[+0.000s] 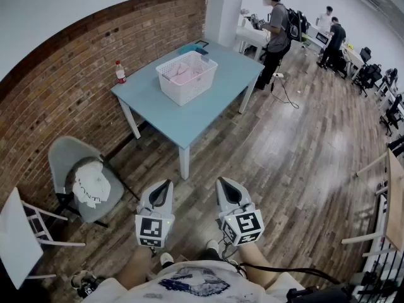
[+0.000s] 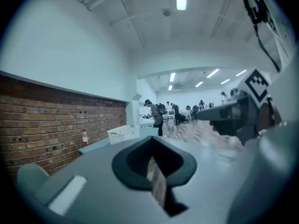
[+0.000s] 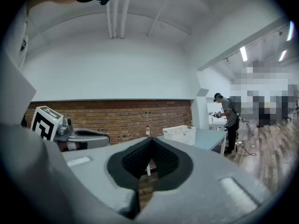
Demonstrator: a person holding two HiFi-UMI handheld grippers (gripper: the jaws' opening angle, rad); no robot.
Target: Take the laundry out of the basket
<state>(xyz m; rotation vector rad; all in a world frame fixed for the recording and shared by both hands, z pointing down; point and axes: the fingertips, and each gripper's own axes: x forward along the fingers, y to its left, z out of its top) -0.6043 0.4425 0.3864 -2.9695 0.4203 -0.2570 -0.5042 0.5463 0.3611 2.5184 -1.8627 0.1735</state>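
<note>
Left gripper (image 2: pixel 152 140): It is held low in front of the body. Its jaws are shut together, and nothing is held between them.
Right gripper (image 3: pixel 150 143): It is held just beside the left one. Its jaws are pressed shut as well, and nothing is held in them.
Basket (image 1: pixel 189 93): It is white and is set on the table, well apart from both grippers.
Laundry (image 1: pixel 186 76): Pale pink cloth is seen lying inside the basket.
Table (image 1: pixel 189 122): It is blue and is placed by the brick wall (image 1: pixel 69 81).
Bottle (image 1: pixel 120 72): It has a red cap. It is stood upright at the table's edge, near the basket.
Chair (image 1: pixel 66 153): It is grey and is placed by the wall, near the table. A white cloth (image 1: pixel 91 185) is laid on its seat.
Person (image 1: pixel 276 30): Someone is seen standing at the far end of the table.
Floor (image 1: pixel 297 150): It is made of dark wood boards.
</note>
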